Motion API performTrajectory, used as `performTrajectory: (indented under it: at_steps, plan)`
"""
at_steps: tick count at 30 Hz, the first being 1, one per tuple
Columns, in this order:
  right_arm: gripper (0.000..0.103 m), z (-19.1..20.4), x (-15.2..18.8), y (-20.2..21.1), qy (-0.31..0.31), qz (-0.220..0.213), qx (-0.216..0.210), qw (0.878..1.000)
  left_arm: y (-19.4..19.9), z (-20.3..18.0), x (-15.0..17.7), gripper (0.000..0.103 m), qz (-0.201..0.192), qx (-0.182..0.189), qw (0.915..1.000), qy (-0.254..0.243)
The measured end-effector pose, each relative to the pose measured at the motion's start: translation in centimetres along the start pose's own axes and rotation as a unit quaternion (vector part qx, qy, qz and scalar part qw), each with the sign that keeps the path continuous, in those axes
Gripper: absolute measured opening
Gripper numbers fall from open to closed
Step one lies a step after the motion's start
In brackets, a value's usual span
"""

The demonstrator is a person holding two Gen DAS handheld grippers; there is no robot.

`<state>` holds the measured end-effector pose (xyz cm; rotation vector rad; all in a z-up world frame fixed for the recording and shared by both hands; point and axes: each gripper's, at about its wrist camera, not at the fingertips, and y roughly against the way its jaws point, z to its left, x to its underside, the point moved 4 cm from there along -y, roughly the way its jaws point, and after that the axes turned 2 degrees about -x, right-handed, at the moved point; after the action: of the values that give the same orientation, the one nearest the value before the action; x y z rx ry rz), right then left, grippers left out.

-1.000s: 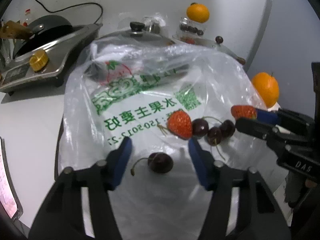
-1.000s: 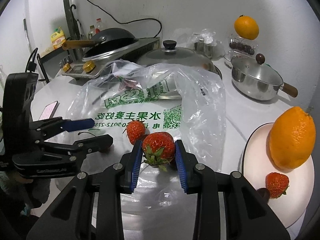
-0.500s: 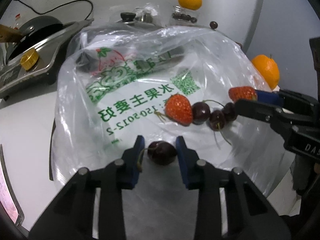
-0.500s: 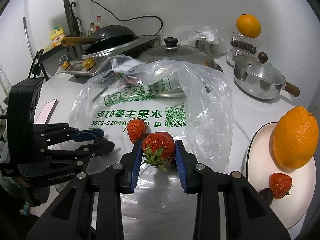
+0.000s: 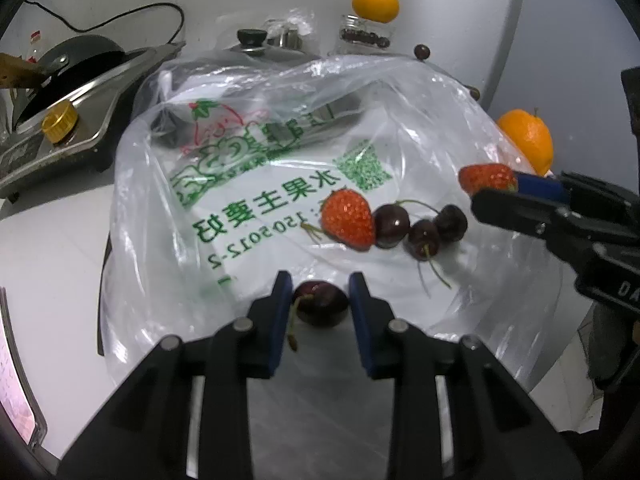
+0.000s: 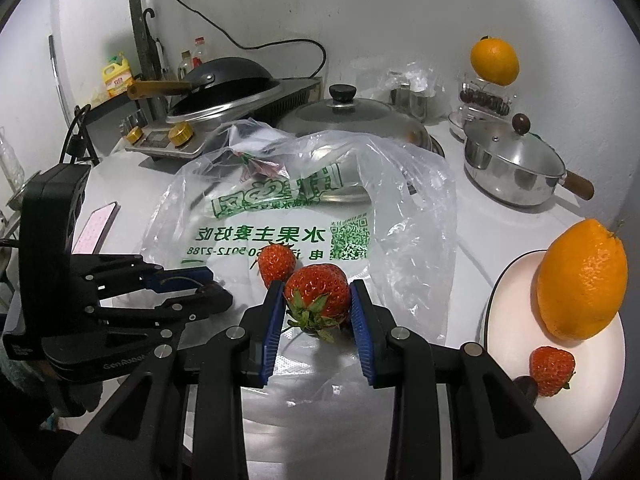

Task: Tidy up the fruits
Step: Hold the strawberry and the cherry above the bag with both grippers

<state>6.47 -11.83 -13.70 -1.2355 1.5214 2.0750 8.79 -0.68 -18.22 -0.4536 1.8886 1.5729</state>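
Observation:
My left gripper [image 5: 319, 289] is shut on a dark cherry [image 5: 322, 303] just above the clear plastic fruit bag [image 5: 256, 184]. A strawberry [image 5: 347, 219] and three cherries [image 5: 420, 226] lie on the bag beyond it. My right gripper [image 6: 317, 295] is shut on a large strawberry [image 6: 318, 290] above the bag [image 6: 400, 208]; it shows at the right of the left wrist view [image 5: 490, 184]. Another strawberry [image 6: 276, 260] lies behind it. A white plate [image 6: 516, 276] at the right holds an orange [image 6: 582, 280], a strawberry [image 6: 551, 370] and a cherry [image 6: 526, 386].
A lidded pan [image 6: 356, 118], a steel saucepan [image 6: 512, 168] and a wok on a cooker [image 6: 224, 84] stand behind the bag. An orange [image 6: 494, 62] sits on a jar at the back right. A phone [image 6: 96, 234] lies at the left.
My left gripper has shut on the cherry and lifted it slightly. My right gripper still holds its strawberry, almost unmoved.

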Motion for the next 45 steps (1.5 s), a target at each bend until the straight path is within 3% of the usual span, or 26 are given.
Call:
performTrajectory:
  at_steps: [13, 26, 37, 45]
  plan:
    - [0.035, 0.1, -0.1, 0.6, 0.000, -0.003, 0.002, 1.000, -0.7, -0.5, 0.1, 0.032, 0.007, -0.004, 0.9999, -0.008]
    - [0.035, 0.3, -0.7, 1.5, 0.005, -0.017, -0.001, 1.000, 1.1, -0.5, -0.6, 0.030, -0.016, -0.008, 0.9998, -0.011]
    - [0.035, 0.6, -0.5, 1.6, 0.008, -0.016, -0.002, 1.000, -0.2, 0.6, -0.2, 0.035, 0.005, -0.031, 0.9995, 0.000]
    - [0.035, 0.7, -0.4, 1.5, 0.008, -0.013, -0.002, 1.000, -0.4, 0.1, 0.7, 0.035, 0.010, -0.025, 0.9995, -0.017]
